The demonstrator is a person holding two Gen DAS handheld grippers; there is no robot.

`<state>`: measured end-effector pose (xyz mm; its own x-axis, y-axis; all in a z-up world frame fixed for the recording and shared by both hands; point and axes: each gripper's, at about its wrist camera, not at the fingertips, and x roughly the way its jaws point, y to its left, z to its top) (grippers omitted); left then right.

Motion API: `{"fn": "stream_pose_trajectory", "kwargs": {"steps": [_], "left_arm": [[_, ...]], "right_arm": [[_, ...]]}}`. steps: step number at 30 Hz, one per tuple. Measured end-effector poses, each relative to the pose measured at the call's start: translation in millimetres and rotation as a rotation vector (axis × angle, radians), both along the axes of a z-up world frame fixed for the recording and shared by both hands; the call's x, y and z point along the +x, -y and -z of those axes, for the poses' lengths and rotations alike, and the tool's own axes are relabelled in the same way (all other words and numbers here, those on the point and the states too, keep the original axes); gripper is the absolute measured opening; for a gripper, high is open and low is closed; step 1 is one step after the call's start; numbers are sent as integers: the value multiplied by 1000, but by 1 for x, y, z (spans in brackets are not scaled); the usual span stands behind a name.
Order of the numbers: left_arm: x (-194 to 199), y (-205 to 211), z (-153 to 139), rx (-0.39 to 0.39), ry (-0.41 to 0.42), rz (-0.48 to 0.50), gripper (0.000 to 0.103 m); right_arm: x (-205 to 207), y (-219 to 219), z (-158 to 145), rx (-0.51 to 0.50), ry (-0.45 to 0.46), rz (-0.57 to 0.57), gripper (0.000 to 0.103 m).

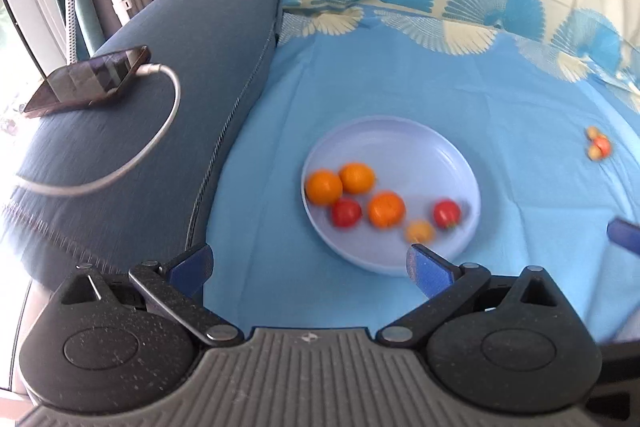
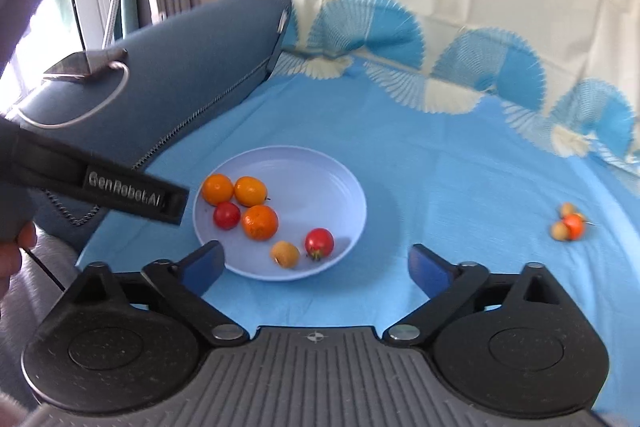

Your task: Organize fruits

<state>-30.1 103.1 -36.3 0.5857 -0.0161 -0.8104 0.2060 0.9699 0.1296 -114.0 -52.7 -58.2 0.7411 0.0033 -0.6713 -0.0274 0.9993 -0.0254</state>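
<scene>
From the left wrist view, the left tool [image 1: 310, 267] hangs with its jaws spread wide and nothing between them, poised over the near rim of the pale blue plate [image 1: 440, 147] that sits on a blue bedsheet [image 1: 500, 99]. On the plate lie three oranges [image 1: 323, 187], two red tomatoes [image 1: 346, 213] and one small yellowish fruit [image 1: 420, 231], bunched toward the left and near side. Far off to the right on the sheet is a small cluster of loose fruits [image 1: 598, 145], well apart from the plate. A phone [image 1: 88, 83] on its charging cable [image 1: 160, 131] rests on the dark blue cushion [image 1: 192, 27] to the left. From the right wrist view, the right tool [image 2: 316, 265] is likewise gaping and empty, with the plate just ahead and slightly left of it and the loose cluster off to the right on the sheet. The body of the other tool crosses the left of this view, a bit of the person's hand [image 2: 12, 251] behind it. I'd judge those stray fruits light, round and prone to roll on the soft sheet; the tomato-like one is thin-skinned and would bruise under a hard squeeze. Best to take each across its widest middle, gently, one at a time.
</scene>
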Motion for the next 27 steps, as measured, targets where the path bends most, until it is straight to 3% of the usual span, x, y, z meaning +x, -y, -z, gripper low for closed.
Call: {"fn": "stream_pose_trajectory", "kwargs": {"steps": [15, 27], "left_arm": [[-100, -2, -57, -10, 172, 38, 103], [-127, -6, -80, -17, 259, 47, 103]], "right_arm": [[-102, -5, -49, -22, 198, 53, 102], [-139, -7, -69, -38, 282, 51, 102]]}}
